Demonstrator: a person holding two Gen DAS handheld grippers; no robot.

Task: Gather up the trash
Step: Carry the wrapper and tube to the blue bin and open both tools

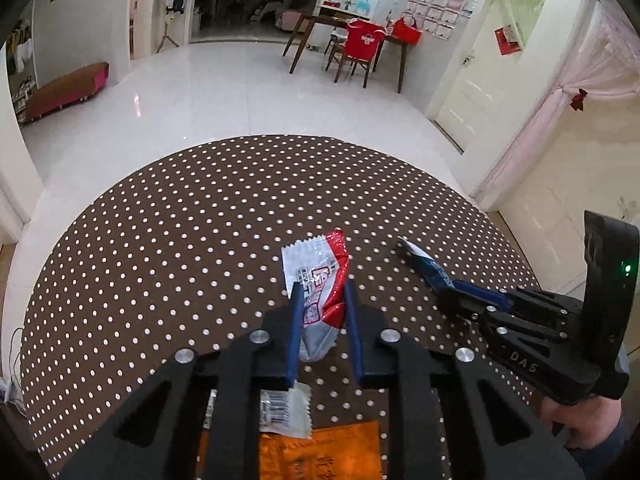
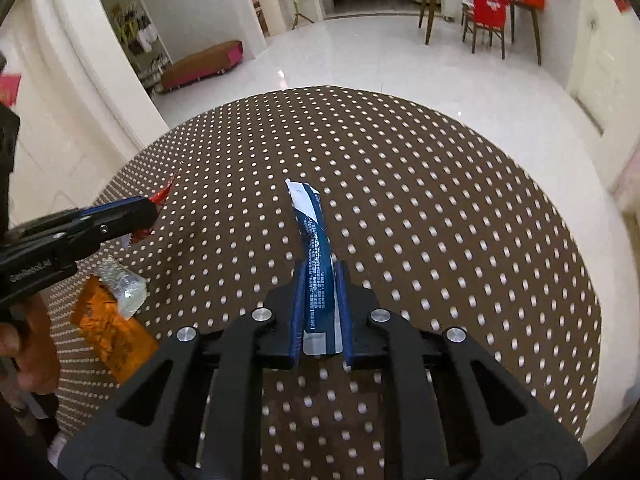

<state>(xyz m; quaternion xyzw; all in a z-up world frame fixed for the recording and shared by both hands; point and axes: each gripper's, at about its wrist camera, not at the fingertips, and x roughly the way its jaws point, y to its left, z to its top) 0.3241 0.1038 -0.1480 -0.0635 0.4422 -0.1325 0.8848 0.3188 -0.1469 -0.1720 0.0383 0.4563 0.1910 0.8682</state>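
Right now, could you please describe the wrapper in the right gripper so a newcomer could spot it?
On the brown polka-dot table, the right gripper is shut on a long blue-and-white wrapper. Its neighbours are red-and-white, orange and silvery.

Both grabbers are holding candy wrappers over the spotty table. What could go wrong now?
1. The red-and-white wrapper is crumpled and thin between the left gripper fingers, so it might slip out.
2. The blue wrapper sticks far past the right gripper and may flop or snag.
3. The silver wrapper and orange packet lie under the left gripper and could be missed.
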